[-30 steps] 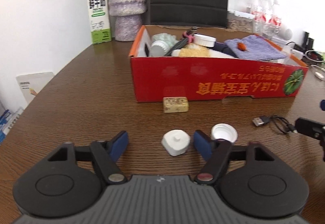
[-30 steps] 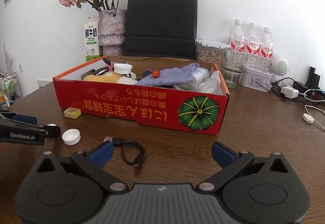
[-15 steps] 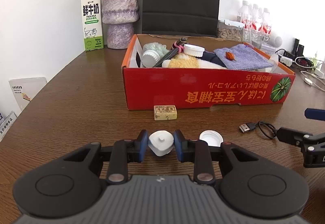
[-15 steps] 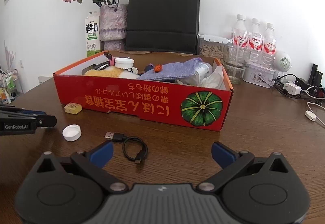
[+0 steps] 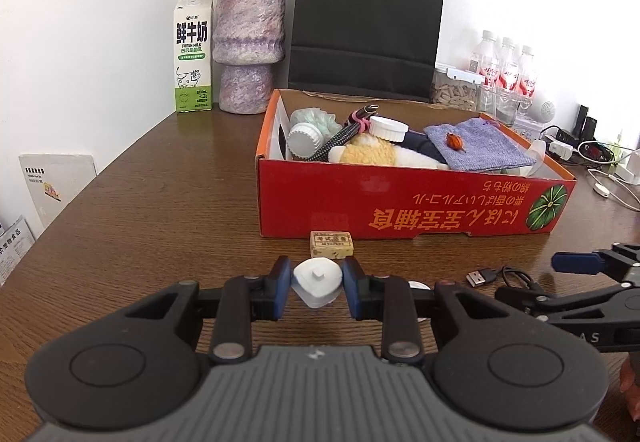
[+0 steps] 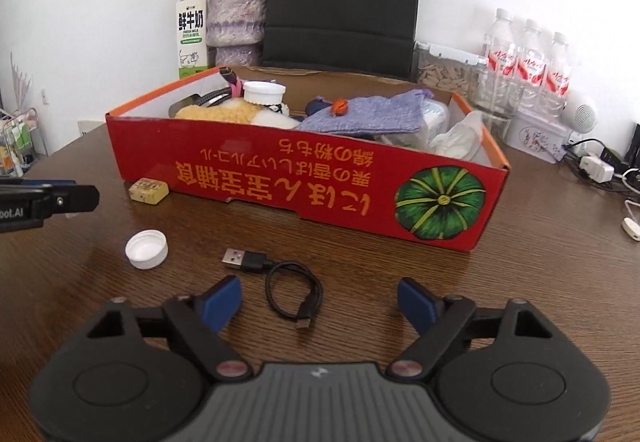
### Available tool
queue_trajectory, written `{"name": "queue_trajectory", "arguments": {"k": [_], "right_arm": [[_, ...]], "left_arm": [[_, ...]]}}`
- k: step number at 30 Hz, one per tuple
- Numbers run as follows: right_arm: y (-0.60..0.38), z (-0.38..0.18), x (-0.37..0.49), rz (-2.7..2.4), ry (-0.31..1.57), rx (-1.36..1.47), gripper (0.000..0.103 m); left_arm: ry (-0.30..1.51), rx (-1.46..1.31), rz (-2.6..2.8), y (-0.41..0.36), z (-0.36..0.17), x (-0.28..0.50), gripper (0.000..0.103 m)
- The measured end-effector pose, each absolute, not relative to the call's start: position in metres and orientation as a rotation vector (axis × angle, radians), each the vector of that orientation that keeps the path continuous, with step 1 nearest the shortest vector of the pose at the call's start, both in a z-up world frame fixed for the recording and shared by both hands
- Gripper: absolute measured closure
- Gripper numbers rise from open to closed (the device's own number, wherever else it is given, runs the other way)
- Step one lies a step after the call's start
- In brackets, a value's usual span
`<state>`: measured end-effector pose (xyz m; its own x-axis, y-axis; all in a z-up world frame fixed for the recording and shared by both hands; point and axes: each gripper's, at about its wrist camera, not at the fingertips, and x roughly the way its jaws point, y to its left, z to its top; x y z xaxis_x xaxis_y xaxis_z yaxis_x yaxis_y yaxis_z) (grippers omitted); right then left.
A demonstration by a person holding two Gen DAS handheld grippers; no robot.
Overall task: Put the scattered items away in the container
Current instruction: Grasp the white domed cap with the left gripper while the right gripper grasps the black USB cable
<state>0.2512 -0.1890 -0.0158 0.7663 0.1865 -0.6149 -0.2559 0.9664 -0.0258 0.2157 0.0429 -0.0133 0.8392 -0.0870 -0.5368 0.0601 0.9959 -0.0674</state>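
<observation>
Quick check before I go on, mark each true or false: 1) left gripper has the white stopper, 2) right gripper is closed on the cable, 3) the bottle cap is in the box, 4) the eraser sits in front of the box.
1) True: the left gripper is shut on the white stopper.
2) False: the right gripper is open, its jaws just closing around the cable without pressing it.
3) False: the bottle cap lies on the table.
4) True: the eraser sits before the red box.
</observation>
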Motion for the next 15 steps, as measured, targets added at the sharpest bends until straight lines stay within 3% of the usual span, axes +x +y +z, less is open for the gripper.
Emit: {"name": "queue_trajectory", "arguments": {"k": [5, 9, 15], "right_arm": [[-0.187, -0.014, 0.253, 0.271, 0.668, -0.072, 0.039], [-0.188, -0.012, 0.251, 0.288, 0.654, -0.074, 0.076], [-0.183, -0.012, 0.240, 0.295, 0.623, -0.108, 0.079]], "left_arm": [[0.566, -0.060, -0.081, 0.044, -0.012, 0.215, 0.074], [0.568, -0.059, -0.086, 0.043, -0.013, 0.215, 0.074], [0.571, -0.064, -0.088, 0.044, -0.014, 0.216, 0.074]]}}
